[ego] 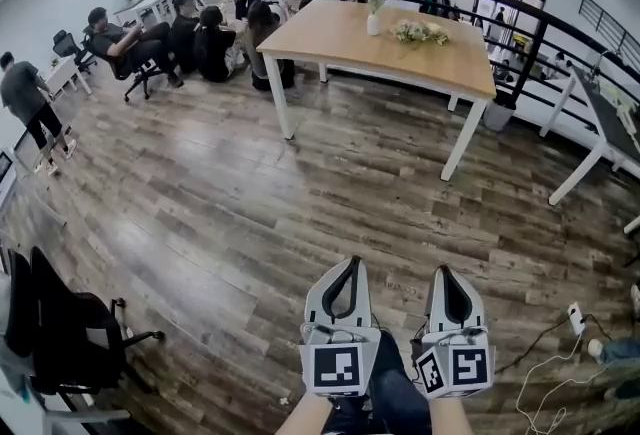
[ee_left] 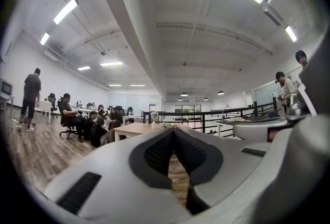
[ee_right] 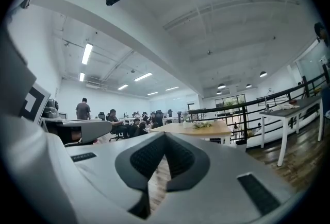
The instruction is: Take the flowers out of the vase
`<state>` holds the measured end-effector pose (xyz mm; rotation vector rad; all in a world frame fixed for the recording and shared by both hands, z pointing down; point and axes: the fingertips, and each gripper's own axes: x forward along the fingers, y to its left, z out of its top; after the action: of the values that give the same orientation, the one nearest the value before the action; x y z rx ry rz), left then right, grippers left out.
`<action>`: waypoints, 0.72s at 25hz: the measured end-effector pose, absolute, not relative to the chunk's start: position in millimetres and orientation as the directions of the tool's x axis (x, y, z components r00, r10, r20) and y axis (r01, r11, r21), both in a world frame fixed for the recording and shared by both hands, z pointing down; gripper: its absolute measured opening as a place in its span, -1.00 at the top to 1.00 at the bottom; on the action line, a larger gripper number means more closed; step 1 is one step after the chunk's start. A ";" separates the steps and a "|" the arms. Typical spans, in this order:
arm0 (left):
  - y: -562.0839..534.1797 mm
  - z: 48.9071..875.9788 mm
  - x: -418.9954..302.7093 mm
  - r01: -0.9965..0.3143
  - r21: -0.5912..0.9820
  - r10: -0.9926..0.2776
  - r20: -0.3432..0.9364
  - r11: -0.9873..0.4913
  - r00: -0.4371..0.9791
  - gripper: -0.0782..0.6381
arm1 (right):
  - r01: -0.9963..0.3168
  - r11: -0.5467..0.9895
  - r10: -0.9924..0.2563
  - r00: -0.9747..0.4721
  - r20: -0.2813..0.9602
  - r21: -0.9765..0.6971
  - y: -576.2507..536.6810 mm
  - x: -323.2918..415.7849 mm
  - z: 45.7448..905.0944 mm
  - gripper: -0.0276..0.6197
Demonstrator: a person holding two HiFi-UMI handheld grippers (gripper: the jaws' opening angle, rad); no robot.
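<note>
A white vase [ego: 373,20] with pale flowers stands far ahead on a wooden table [ego: 330,35]. A loose bunch of flowers [ego: 421,32] lies on the tabletop to its right. Both grippers sit side by side at the bottom of the head view, pointing level towards the table and well short of it. My left gripper [ego: 351,263] is shut with nothing in it, and so is my right gripper [ego: 446,272]. In the left gripper view the vase [ee_left: 154,118] and the bunch [ee_left: 168,125] show small above the shut jaws. The right gripper view shows the vase [ee_right: 186,118] and the bunch [ee_right: 202,124] likewise.
Wooden floor lies between me and the table. Several seated people [ego: 205,38] and a standing person [ego: 28,108] are at the left. A black railing [ego: 520,18] runs behind the table. A white table [ego: 600,123] stands right, a black chair [ego: 60,338] near left, a power strip [ego: 577,319] near right.
</note>
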<state>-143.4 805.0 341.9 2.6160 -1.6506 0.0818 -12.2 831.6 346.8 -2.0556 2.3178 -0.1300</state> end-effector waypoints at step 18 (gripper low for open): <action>665.5 335.6 -70.3 -0.929 -0.010 -0.928 0.056 -0.371 0.370 0.69 | -0.976 0.194 -0.981 -0.194 -0.009 -0.100 678.1 63.3 340.8 0.94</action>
<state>-70.3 665.5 335.6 2.5806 -1.7491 0.0804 63.3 678.1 340.8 -1.9478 2.3719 -0.1106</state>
